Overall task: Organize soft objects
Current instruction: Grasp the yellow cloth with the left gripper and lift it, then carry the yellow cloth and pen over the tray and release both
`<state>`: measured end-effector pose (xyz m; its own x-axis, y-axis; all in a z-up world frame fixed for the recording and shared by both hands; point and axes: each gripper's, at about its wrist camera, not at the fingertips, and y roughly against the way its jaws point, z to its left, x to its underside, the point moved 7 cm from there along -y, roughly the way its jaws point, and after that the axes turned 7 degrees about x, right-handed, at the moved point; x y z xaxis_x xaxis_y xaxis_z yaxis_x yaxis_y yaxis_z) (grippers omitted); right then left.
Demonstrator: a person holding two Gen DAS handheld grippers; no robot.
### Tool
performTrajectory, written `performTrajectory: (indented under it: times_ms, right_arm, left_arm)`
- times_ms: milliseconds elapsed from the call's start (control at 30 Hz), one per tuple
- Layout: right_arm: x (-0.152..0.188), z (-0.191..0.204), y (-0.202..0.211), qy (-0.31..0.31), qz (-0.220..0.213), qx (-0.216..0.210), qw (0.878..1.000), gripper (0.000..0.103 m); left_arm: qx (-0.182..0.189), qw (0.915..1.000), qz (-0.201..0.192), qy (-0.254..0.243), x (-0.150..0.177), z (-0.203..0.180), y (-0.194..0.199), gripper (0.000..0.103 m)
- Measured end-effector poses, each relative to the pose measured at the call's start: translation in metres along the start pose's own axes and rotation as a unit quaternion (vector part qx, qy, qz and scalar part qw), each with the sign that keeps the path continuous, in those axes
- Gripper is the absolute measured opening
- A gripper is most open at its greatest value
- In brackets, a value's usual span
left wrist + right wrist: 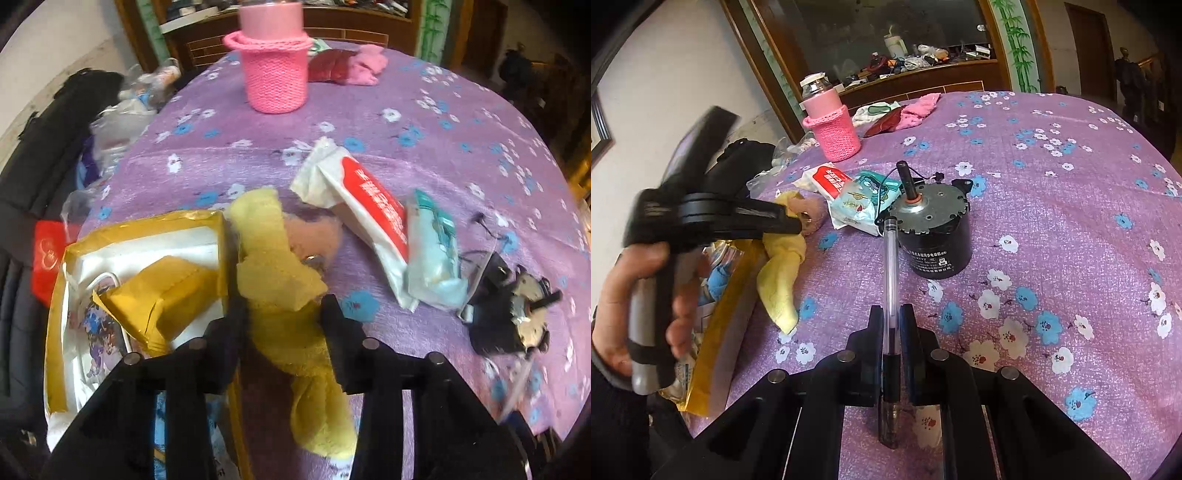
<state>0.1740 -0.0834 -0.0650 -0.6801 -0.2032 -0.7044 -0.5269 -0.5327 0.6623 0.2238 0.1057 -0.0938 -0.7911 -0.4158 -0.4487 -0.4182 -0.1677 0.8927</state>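
Observation:
My left gripper is shut on a yellow cloth that hangs from it above the table's left edge, beside a gold box. The cloth and left gripper also show in the right wrist view. A brown plush piece lies under the cloth. A red-and-white tissue pack and a teal tissue pack lie in the middle. My right gripper is shut on a clear pen above the purple flowered tablecloth.
A black motor stands just ahead of the pen. A pink knitted sleeve with a bottle stands at the back, with pink and red cloths behind it. The gold box holds a gold packet. Plastic bags lie at the left edge.

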Motion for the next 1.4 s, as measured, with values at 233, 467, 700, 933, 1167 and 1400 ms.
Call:
performTrajectory:
  times_ms: [233, 467, 700, 933, 1167, 1400]
  right_arm:
    - [0.000, -0.003, 0.001, -0.004, -0.001, -0.003, 1.000, 0.009]
    - [0.000, -0.002, 0.002, 0.001, -0.004, -0.004, 1.000, 0.009]
    - [-0.001, -0.003, -0.002, 0.002, 0.000, -0.001, 1.000, 0.008]
    - [-0.002, 0.008, 0.011, 0.026, -0.030, -0.026, 0.999, 0.008]
    - [0.002, 0.047, 0.033, 0.051, -0.024, -0.115, 0.992, 0.009]
    - [-0.033, 0.134, 0.036, 0.096, -0.008, -0.204, 0.974, 0.009]
  left_arm:
    - [0.188, 0.9818, 0.021, 0.017, 0.048, -0.005, 0.059, 0.029]
    - [0.223, 0.9742, 0.020, -0.028, 0.101, -0.024, 0.072, 0.033]
    - [0.149, 0.9874, -0.016, -0.050, 0.107, -0.044, 0.051, 0.036]
    - [0.228, 0.9720, -0.055, 0.016, 0.121, -0.019, 0.098, 0.029]
    - [0.265, 0.9507, -0.142, 0.079, 0.125, 0.059, 0.177, 0.030]
    - [0.207, 0.9532, -0.176, 0.133, 0.112, 0.149, 0.174, 0.030]
